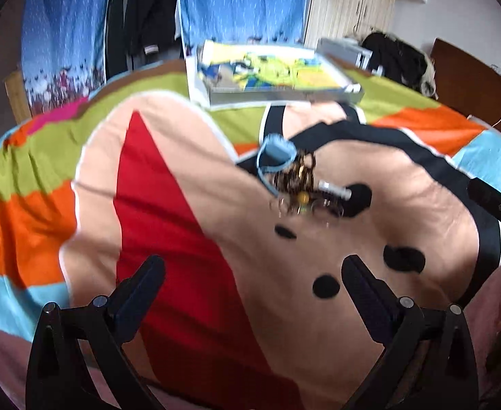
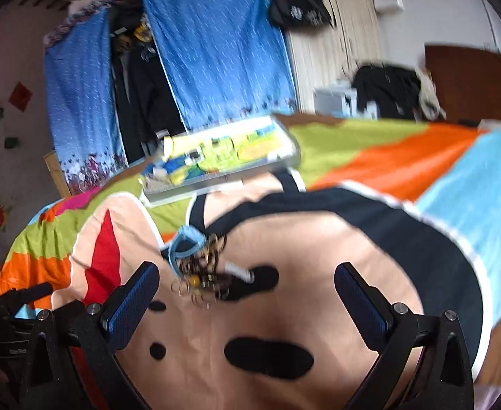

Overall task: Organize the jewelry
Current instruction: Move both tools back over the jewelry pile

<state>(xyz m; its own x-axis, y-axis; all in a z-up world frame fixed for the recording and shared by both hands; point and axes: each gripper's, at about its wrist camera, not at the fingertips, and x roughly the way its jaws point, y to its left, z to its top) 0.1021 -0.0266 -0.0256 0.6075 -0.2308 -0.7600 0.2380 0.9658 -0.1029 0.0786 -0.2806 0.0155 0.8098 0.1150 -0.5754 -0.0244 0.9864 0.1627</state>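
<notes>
Jewelry (image 1: 300, 188) lies in a small tangled heap on the bed's bright cartoon-print cover (image 1: 182, 205), near the middle of the peach-coloured patch and beside a black spot in the print. The heap looks like dark chain, some clear rings and a yellow bead, though motion blur makes the pieces hard to separate. A light blue pouch (image 1: 276, 152) touches the far side of the heap, and a short white tube (image 1: 334, 189) lies against its right edge.

Left claw (image 1: 253, 273) hangs over the cover, short of the heap, its two fingers spread wide with nothing between them. Right claw (image 2: 247, 283) is likewise spread wide and empty; in its view the heap (image 2: 202, 273) sits just past the left finger (image 2: 137, 294).

Farther back on the bed rests a flat box (image 1: 270, 75) with a yellow-green picture on its lid. Blue curtains (image 2: 216, 44) hang behind the bed.
</notes>
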